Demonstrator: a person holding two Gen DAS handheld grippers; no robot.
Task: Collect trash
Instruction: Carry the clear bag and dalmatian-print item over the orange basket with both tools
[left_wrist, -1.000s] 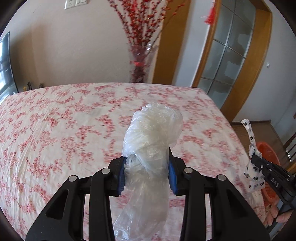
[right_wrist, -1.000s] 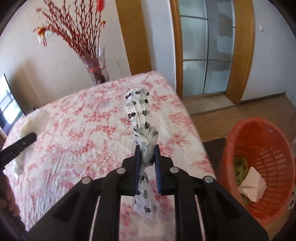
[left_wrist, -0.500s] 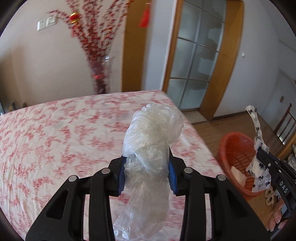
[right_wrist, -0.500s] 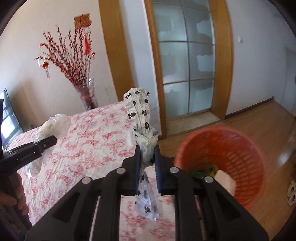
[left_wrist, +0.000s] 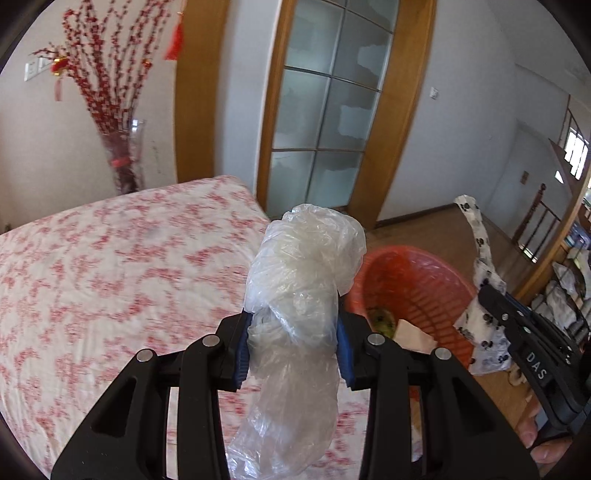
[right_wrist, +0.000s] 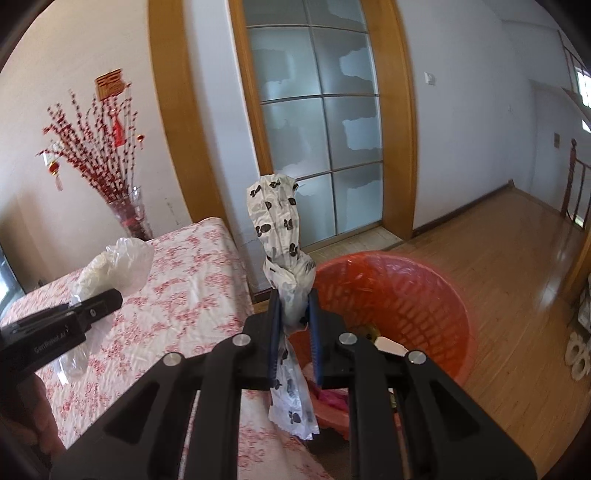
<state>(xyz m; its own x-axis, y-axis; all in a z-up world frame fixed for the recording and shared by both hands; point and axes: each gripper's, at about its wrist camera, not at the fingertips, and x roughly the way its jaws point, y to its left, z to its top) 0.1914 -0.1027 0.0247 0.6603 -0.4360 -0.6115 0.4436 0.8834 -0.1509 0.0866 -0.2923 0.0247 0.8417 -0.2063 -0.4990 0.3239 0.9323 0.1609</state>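
Observation:
My left gripper (left_wrist: 293, 343) is shut on a crumpled clear plastic bag (left_wrist: 303, 266), held above the right edge of the floral-covered table (left_wrist: 110, 266). My right gripper (right_wrist: 294, 325) is shut on a twisted white bag with black prints (right_wrist: 277, 225), held in front of the orange basket bin (right_wrist: 399, 295). In the left wrist view the bin (left_wrist: 417, 280) stands on the floor just right of the clear bag, with paper and greenish scraps inside; the spotted bag (left_wrist: 480, 251) and right gripper (left_wrist: 491, 299) appear at its right. The right wrist view shows the clear bag (right_wrist: 114, 266) at left.
A glass vase of red blossom branches (left_wrist: 122, 162) stands past the table's far edge. A frosted glass door in a wooden frame (right_wrist: 325, 129) is behind the bin. Wooden floor (right_wrist: 498, 240) stretches to the right, with a stair railing (left_wrist: 535, 221) and slippers (right_wrist: 578, 358).
Both grippers have swung right, from over the table toward its right edge. The orange bin has come from the frame's edge to the middle. Both bags stay gripped.

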